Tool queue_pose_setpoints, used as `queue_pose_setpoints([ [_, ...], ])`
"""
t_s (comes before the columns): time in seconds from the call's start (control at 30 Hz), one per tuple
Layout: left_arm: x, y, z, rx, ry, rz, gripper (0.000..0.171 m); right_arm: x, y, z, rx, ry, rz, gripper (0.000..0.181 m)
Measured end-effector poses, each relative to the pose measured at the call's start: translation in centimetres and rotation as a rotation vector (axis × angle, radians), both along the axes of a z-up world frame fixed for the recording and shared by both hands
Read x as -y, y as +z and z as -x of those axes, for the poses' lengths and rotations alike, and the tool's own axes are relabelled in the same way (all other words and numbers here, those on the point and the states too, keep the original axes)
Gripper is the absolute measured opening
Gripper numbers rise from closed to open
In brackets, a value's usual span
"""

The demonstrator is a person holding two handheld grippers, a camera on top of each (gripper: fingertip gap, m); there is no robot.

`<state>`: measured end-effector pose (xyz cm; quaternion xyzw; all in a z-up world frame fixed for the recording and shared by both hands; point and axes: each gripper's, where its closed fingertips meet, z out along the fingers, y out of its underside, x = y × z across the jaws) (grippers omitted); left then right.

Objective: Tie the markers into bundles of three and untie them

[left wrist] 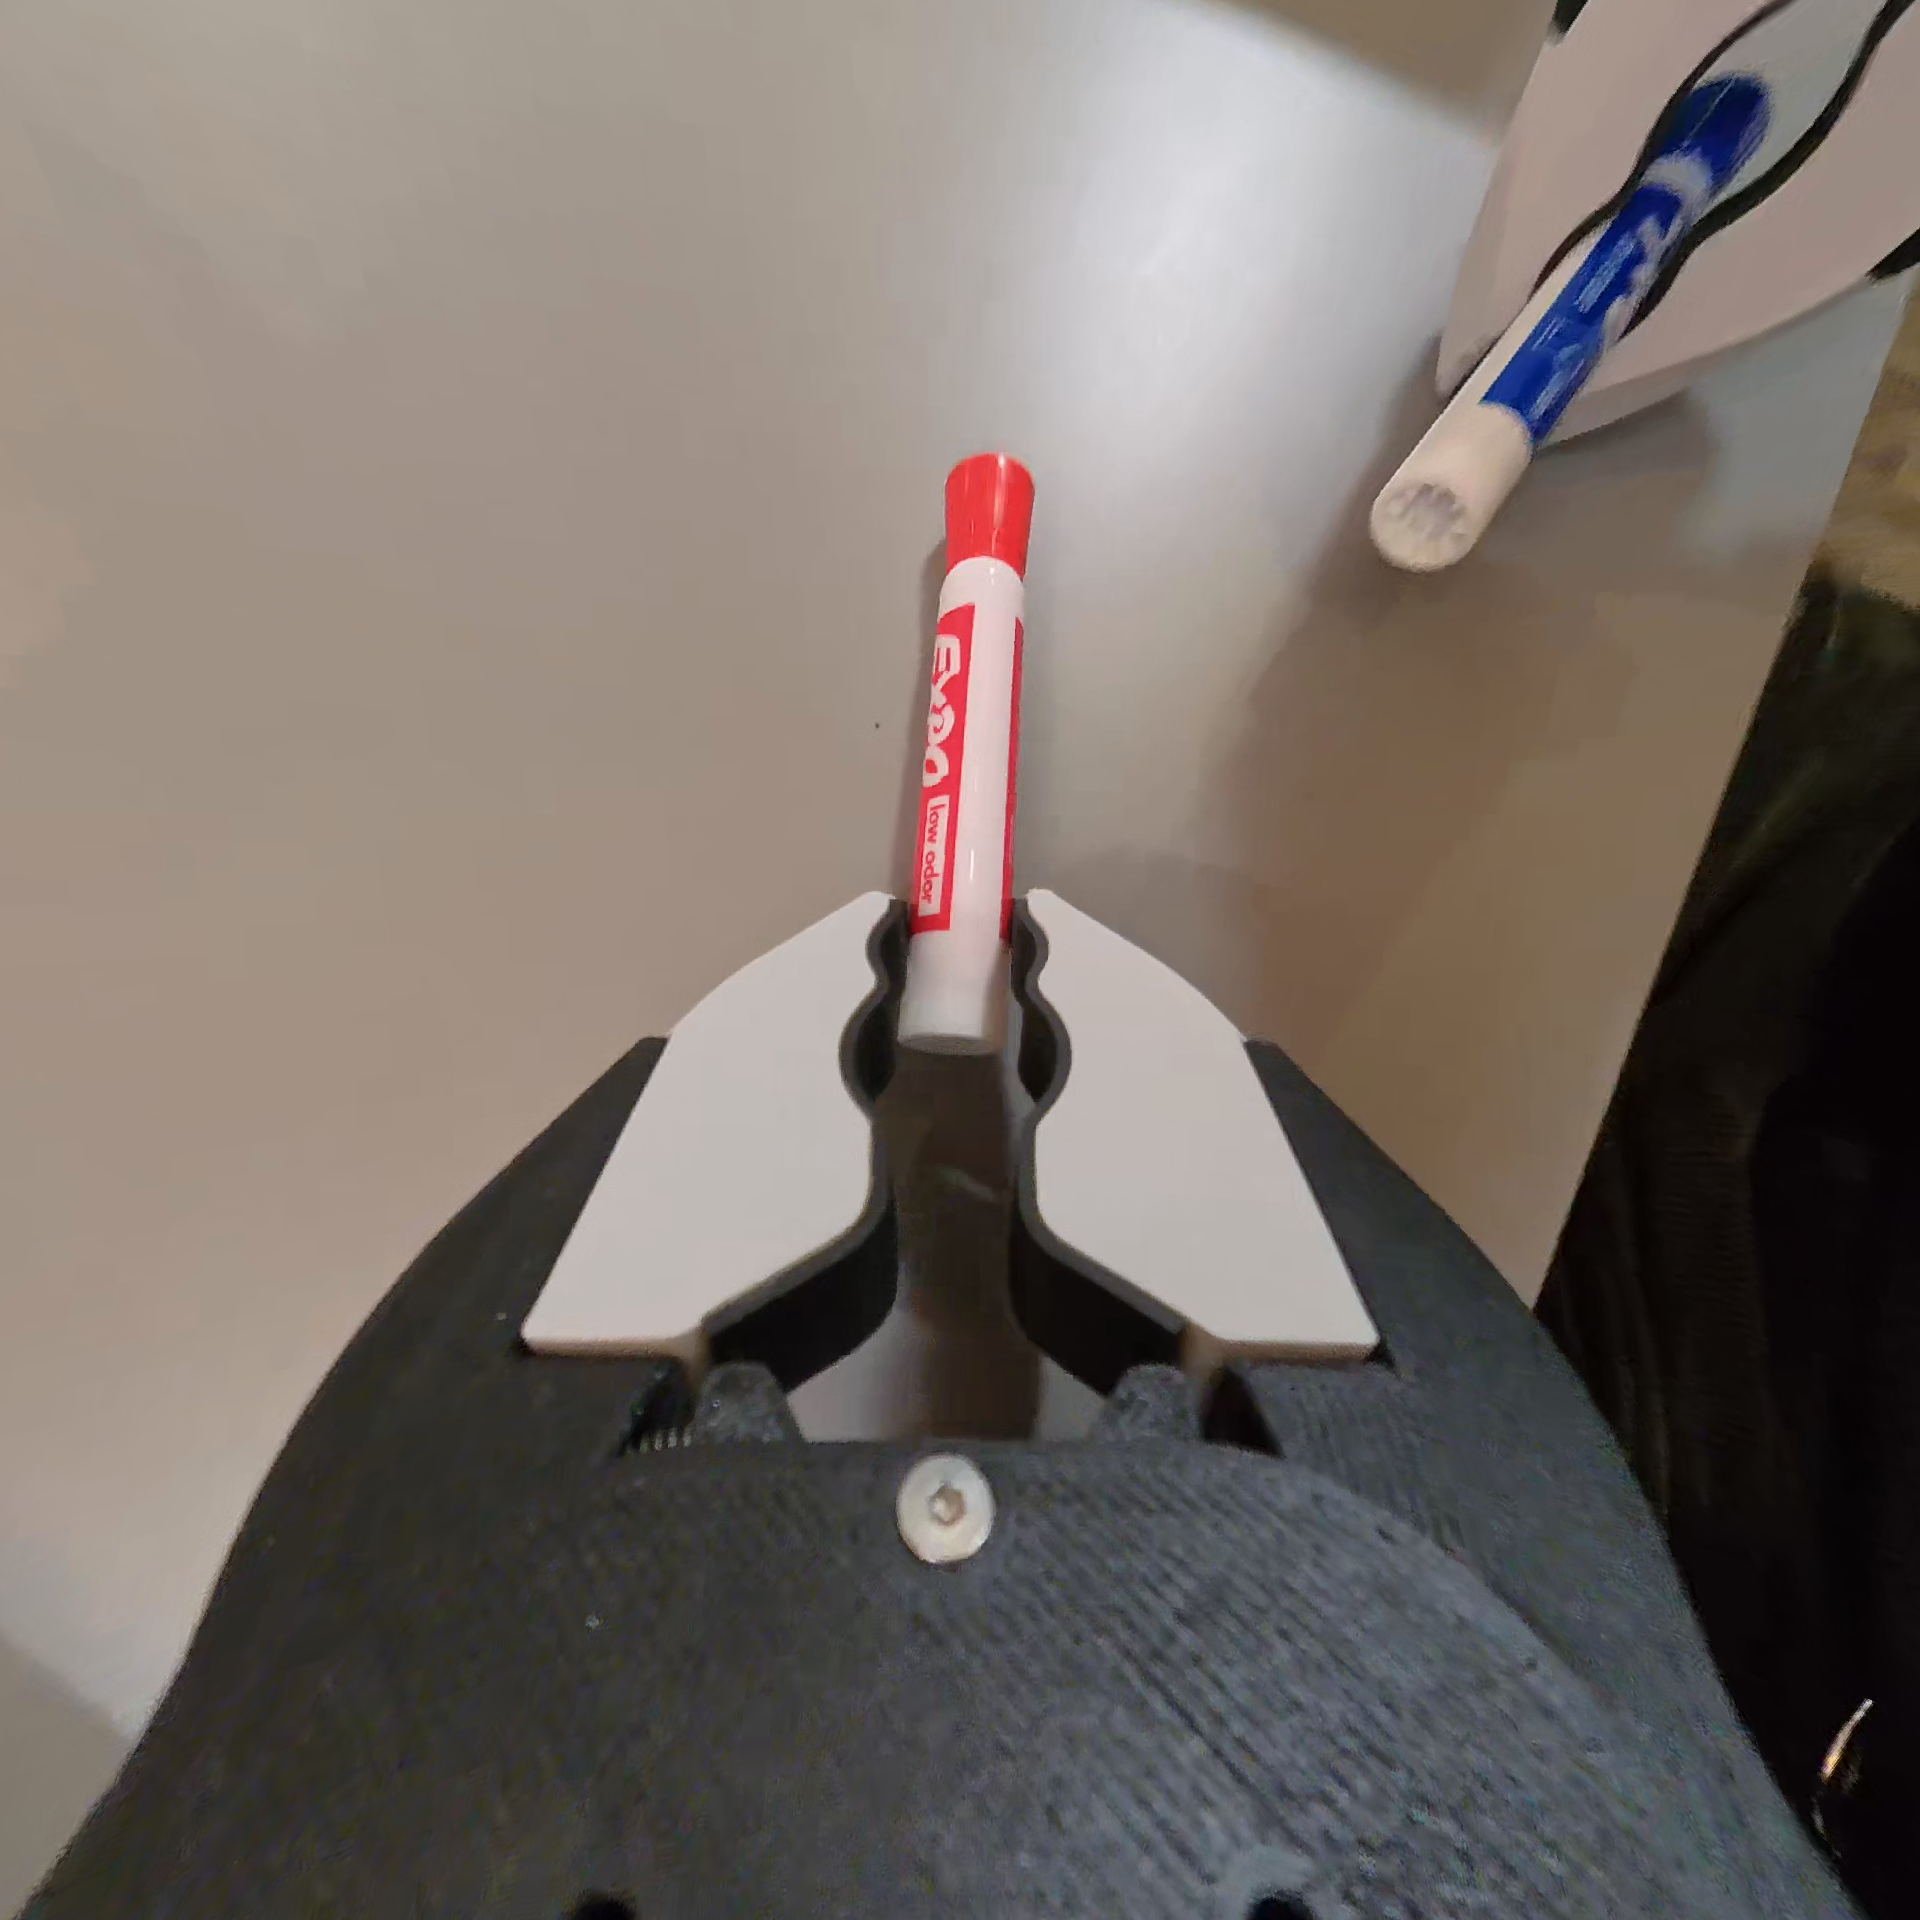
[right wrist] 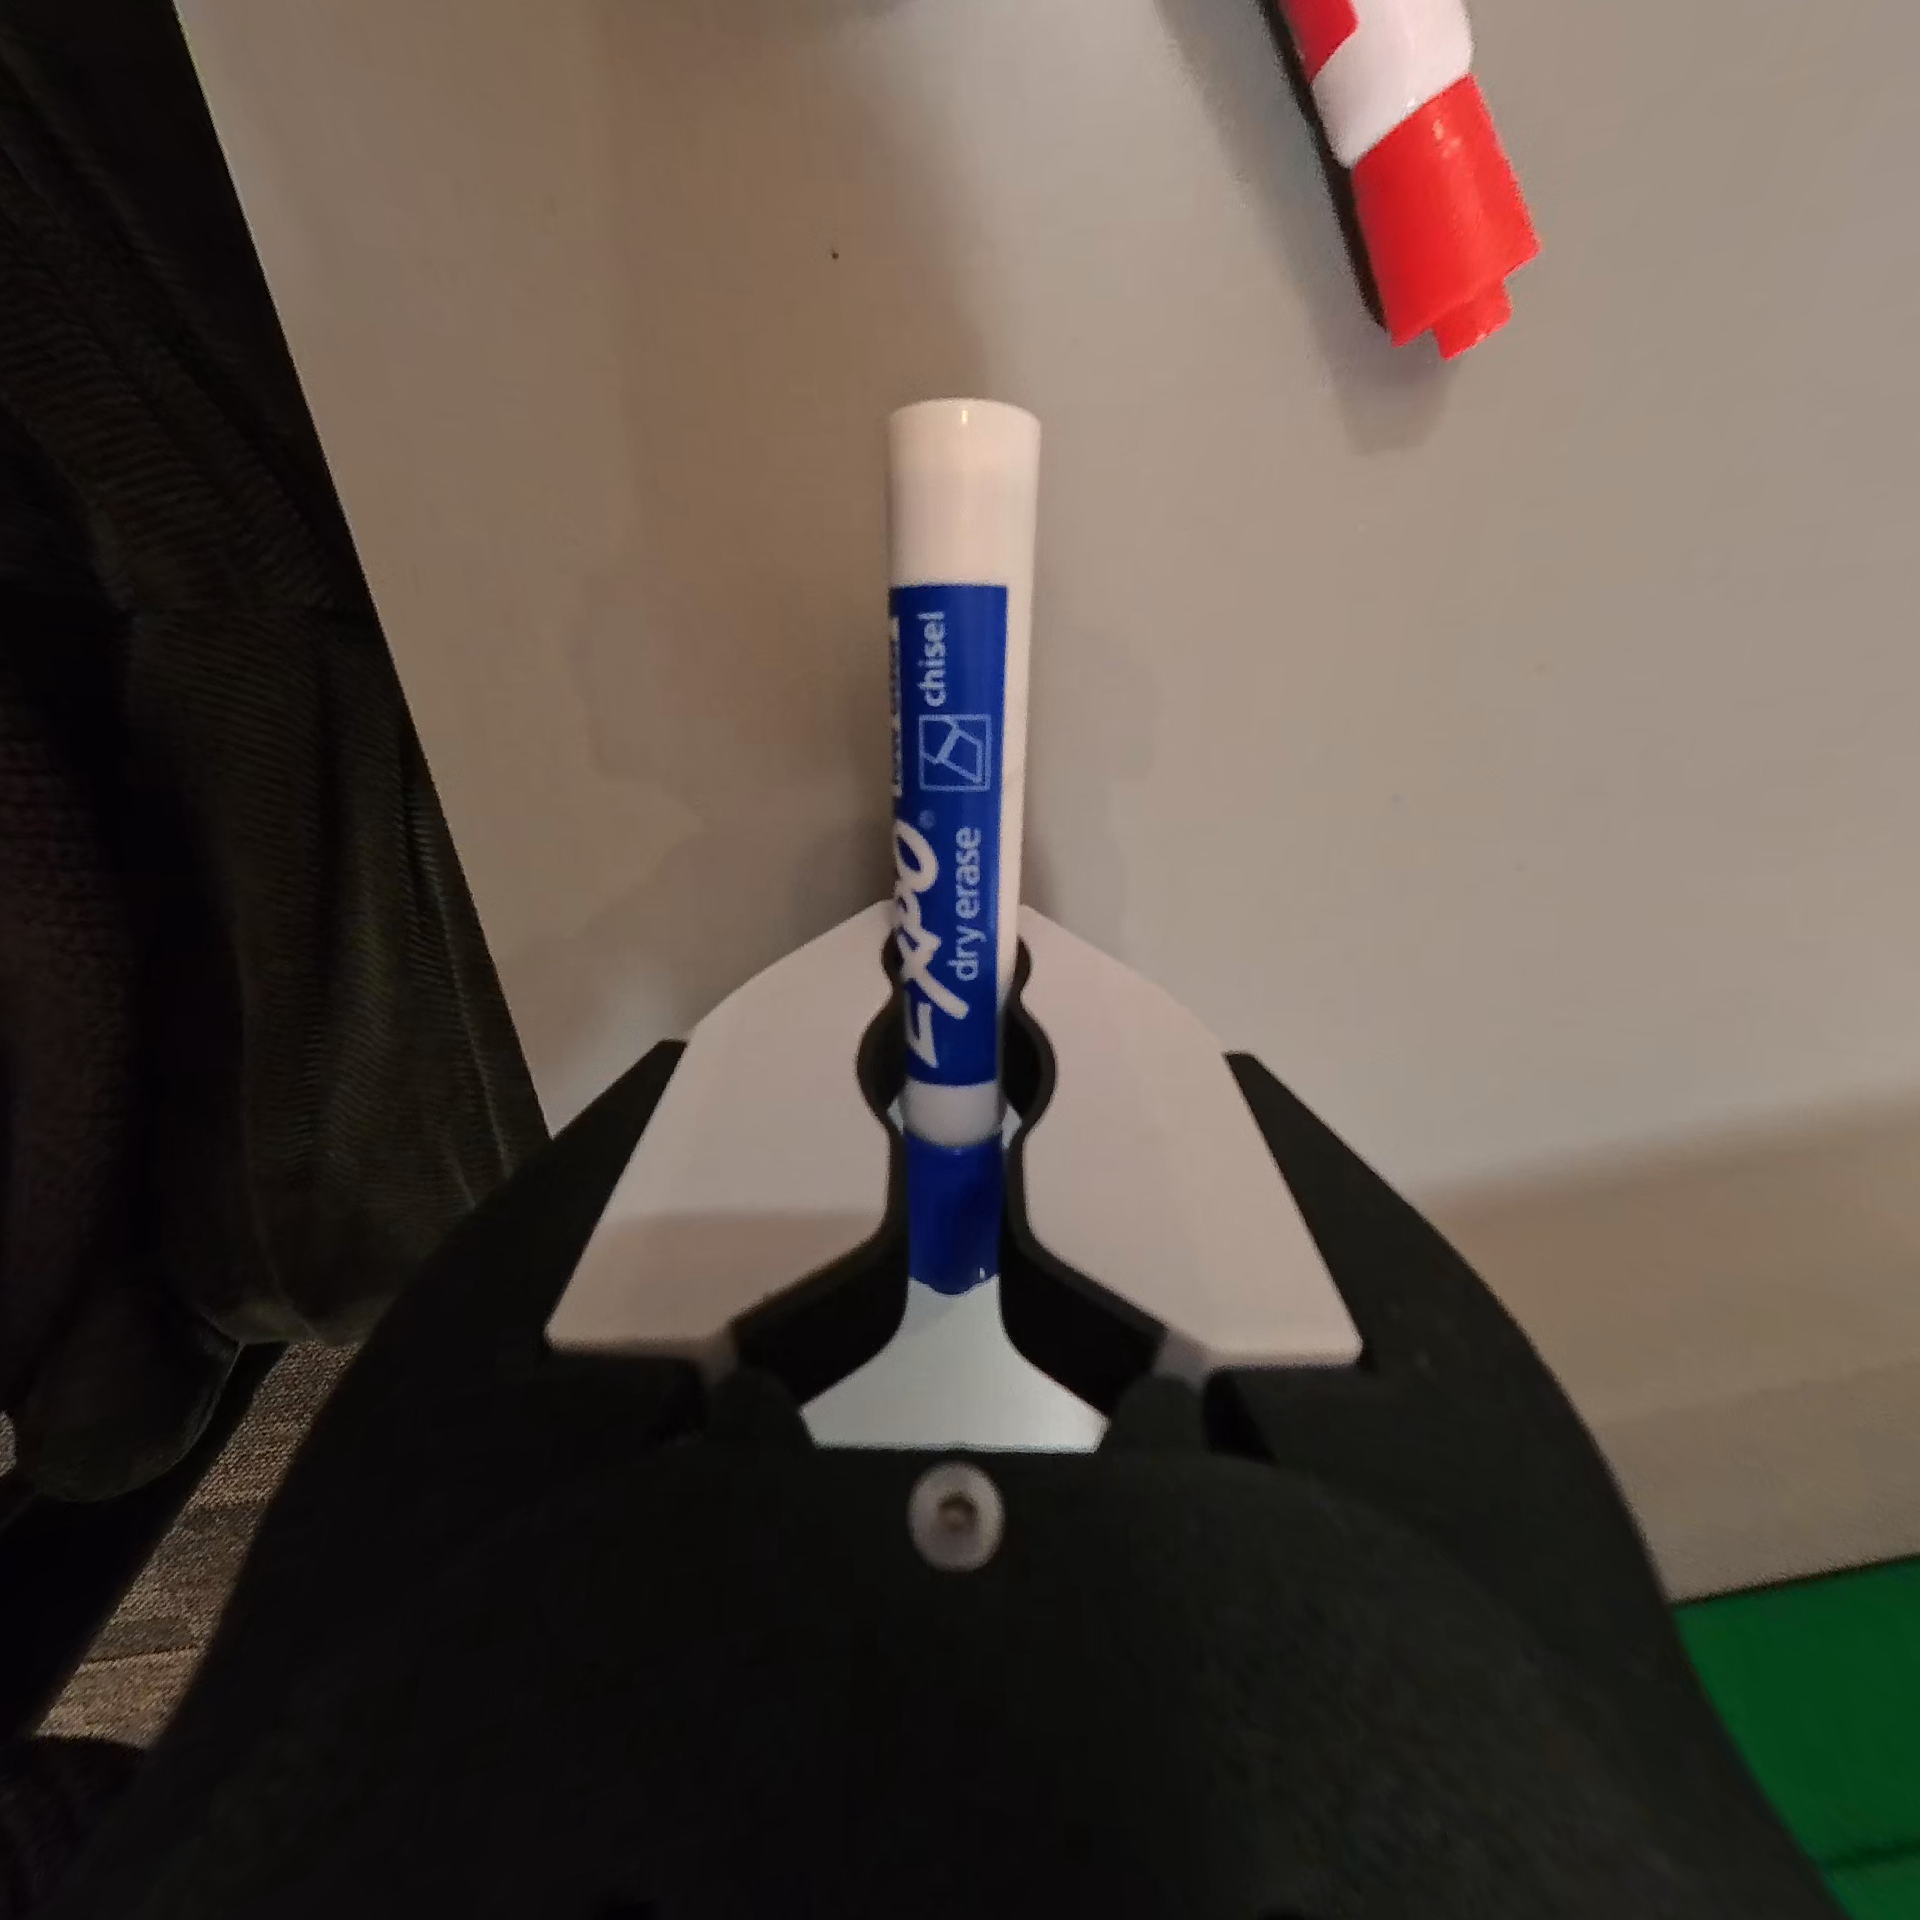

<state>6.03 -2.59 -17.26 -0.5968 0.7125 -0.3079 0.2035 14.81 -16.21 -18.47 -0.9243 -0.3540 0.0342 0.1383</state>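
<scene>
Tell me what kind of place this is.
Probably an office or a lab workbench, though little shows. The signs: a plain pale tabletop, dry-erase markers, a red marker in the left gripper and a blue marker in the right gripper, and grey carpet below.

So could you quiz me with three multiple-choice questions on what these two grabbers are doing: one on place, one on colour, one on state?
1. Which end of the red marker points away from the left gripper?
A. cap
B. flat end
C. neither

2. What colour is the label on the right gripper's marker?
A. green
B. blue
C. black

3. How many grippers hold a marker?
A. none
B. one
C. both

Answers: 1 A, the red cap sits farthest out. 2 B, blue band on white barrel. 3 C, each is shut on one.
</scene>
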Motion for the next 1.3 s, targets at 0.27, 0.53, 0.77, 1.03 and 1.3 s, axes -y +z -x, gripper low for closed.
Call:
queue_pose_setpoints([
  [0.27,-1.2,3.8,-0.8,0.185,0.086,0.098,0.019,0.2,0.0,-0.1,0.001,0.0,0.009,0.014],
  [0.53,3.9,7.6,-0.7,0.362,-0.142,0.308,0.019,0.3,-0.1,-0.1,0.004,-0.002,0.017,0.014],
  [0.77,7.4,6.6,0.1,0.306,-0.313,0.303,0.019,0.2,-0.3,0.6,0.0,0.015,0.022,0.014],
  [1.03,8.6,5.9,0.1,0.274,-0.341,0.291,0.02,0.4,-0.1,0.8,0.003,0.023,0.027,0.014],
  [1.3,8.6,6.1,-0.2,0.277,-0.313,0.31,0.019,0.5,0.3,1.5,0.001,0.049,0.022,0.014],
])
